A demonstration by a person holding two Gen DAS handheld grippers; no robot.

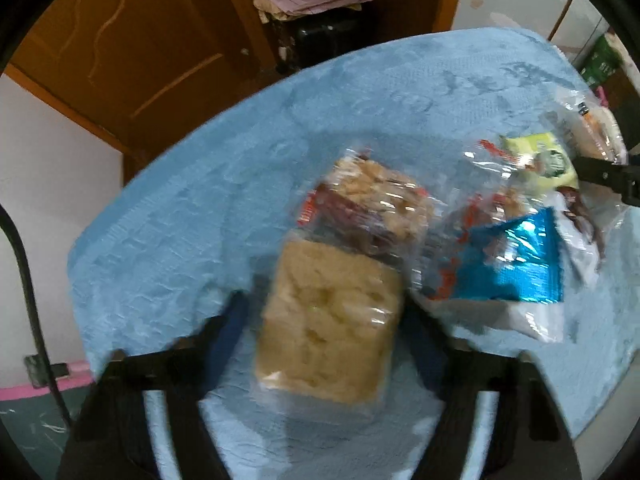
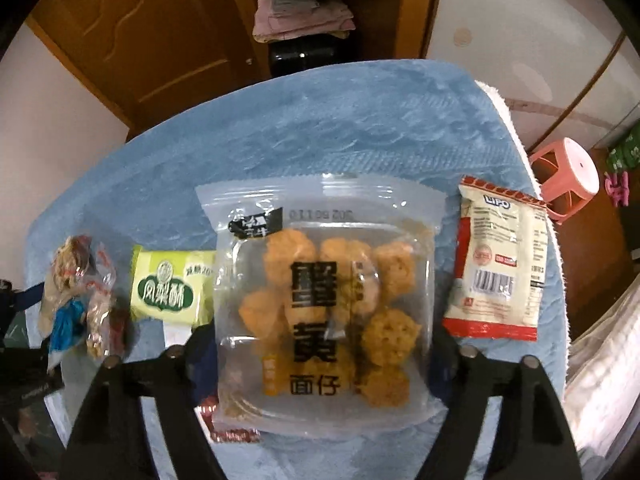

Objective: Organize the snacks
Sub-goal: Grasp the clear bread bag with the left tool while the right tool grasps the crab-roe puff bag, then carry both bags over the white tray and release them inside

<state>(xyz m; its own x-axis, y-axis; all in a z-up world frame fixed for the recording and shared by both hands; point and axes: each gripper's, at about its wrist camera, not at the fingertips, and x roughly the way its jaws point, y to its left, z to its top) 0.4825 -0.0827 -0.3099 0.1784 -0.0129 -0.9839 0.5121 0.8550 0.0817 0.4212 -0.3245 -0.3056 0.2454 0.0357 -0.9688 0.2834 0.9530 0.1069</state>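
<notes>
Your right gripper [image 2: 320, 344] is spread around the clear tray pack [image 2: 324, 304], centre frame, long axis along the fingers. Left gripper [image 1: 324, 316] brackets the beige snack pack [image 1: 328, 324]; contact is too blurred to tell.

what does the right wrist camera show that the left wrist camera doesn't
Only the right wrist view shows the clear crab-roe noodle snack pack between the right gripper fingers, the white and red Lipo packet beside it, and a pink stool. Only the left wrist view shows the pale rice-cake pack between the left gripper fingers, apparently lifted. Both share the blue cloth, the green pineapple-cake packet, the shiny blue wrapper and the wooden door.
</notes>
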